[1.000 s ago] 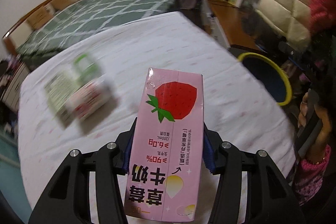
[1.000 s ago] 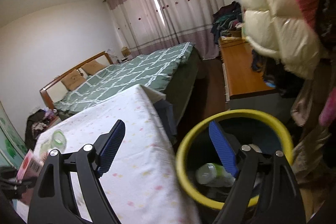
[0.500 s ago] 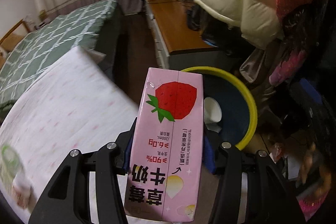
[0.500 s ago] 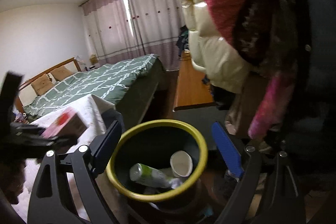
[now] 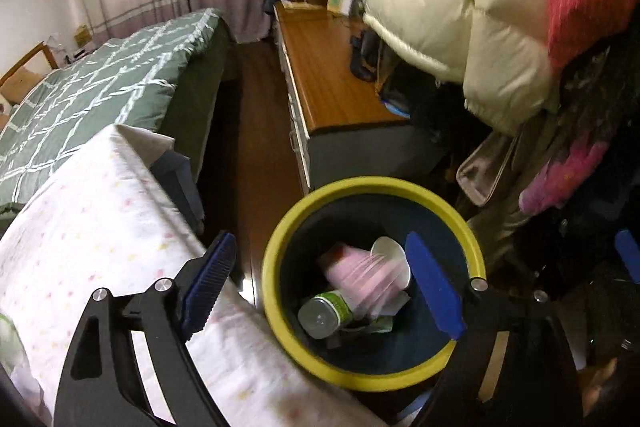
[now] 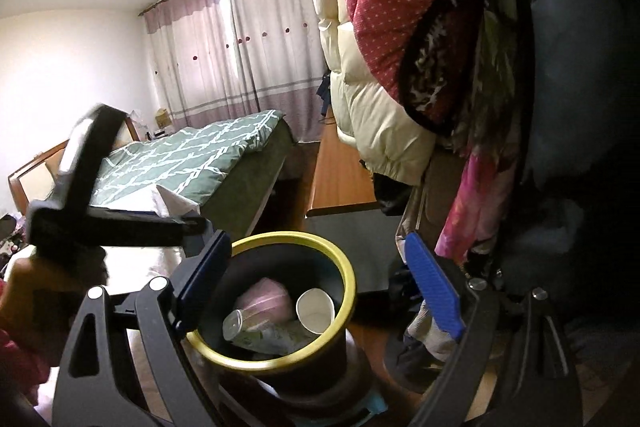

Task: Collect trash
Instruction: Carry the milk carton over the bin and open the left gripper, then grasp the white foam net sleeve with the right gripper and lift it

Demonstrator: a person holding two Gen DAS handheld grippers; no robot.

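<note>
A dark trash bin with a yellow rim (image 5: 456, 211) (image 6: 340, 263) stands on the floor beside the table. The pink strawberry milk carton (image 5: 362, 277) (image 6: 264, 301) lies blurred inside it with a green-labelled bottle (image 5: 324, 313) (image 6: 240, 323) and a white paper cup (image 5: 394, 255) (image 6: 314, 311). My left gripper (image 5: 320, 281) is open and empty above the bin. My right gripper (image 6: 316, 275) is open and empty above the bin from the other side. The left gripper's black body (image 6: 92, 199) shows at the left of the right wrist view.
A table with a white dotted cloth (image 5: 92, 227) is left of the bin. A green quilted bed (image 5: 100, 87) lies behind. A wooden desk (image 5: 324, 79) and hanging jackets (image 5: 480, 7) crowd the right side. A blurred green item (image 5: 6, 339) sits at the cloth's left edge.
My left gripper swung from the table to over the bin, opened and let go of the pink carton, which now lies in the bin. My right gripper moved closer to the bin.
</note>
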